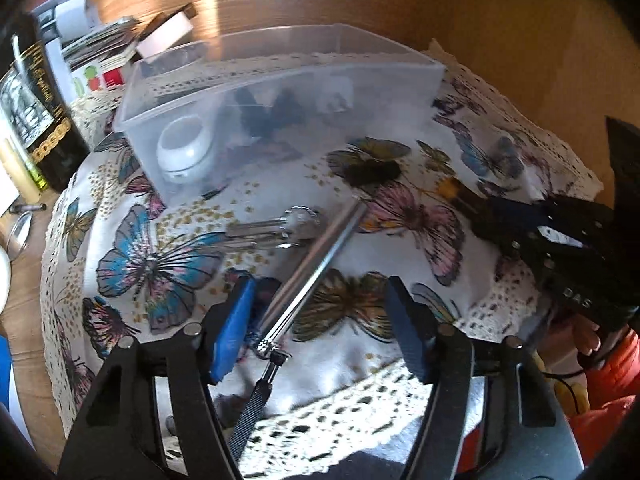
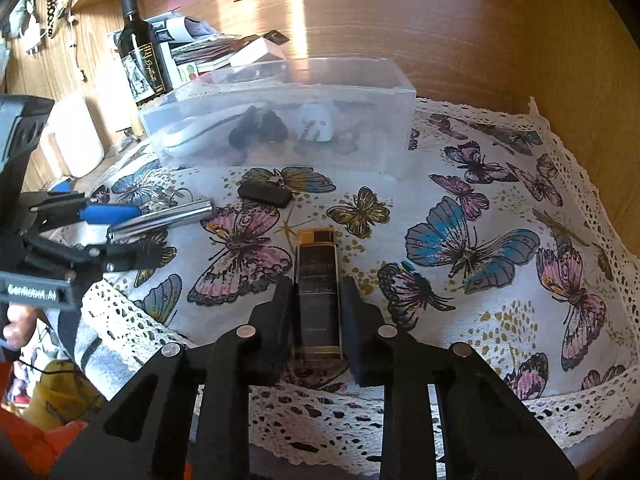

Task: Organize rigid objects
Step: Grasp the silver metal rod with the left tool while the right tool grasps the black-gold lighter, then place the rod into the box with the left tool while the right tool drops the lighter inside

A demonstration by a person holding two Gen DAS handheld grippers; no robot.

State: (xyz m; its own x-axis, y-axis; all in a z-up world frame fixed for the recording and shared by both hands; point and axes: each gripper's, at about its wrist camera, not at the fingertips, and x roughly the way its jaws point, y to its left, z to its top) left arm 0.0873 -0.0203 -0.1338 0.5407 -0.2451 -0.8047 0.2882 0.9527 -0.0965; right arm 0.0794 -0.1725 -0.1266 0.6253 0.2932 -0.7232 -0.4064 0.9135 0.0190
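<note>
A clear plastic bin (image 1: 280, 76) stands at the back of the butterfly cloth; it also shows in the right wrist view (image 2: 360, 80), holding a white round item (image 1: 184, 148), dark pieces and a white plug (image 2: 316, 122). My left gripper (image 1: 320, 320) is open around a long chrome tool (image 1: 316, 260) lying on the cloth, also visible in the right wrist view (image 2: 168, 216). My right gripper (image 2: 318, 312) is shut on a dark lighter with a gold top (image 2: 318, 280). A small black fob (image 2: 266, 194) lies in front of the bin. A metal key-like piece (image 1: 288, 224) lies by the chrome tool.
A dark wine bottle (image 2: 142, 52), stacked papers and boxes (image 2: 216, 48) and a white jug (image 2: 76, 136) stand left of the bin. A wooden wall (image 2: 440, 20) runs behind. The cloth's lace edge (image 2: 400, 408) hangs at the front.
</note>
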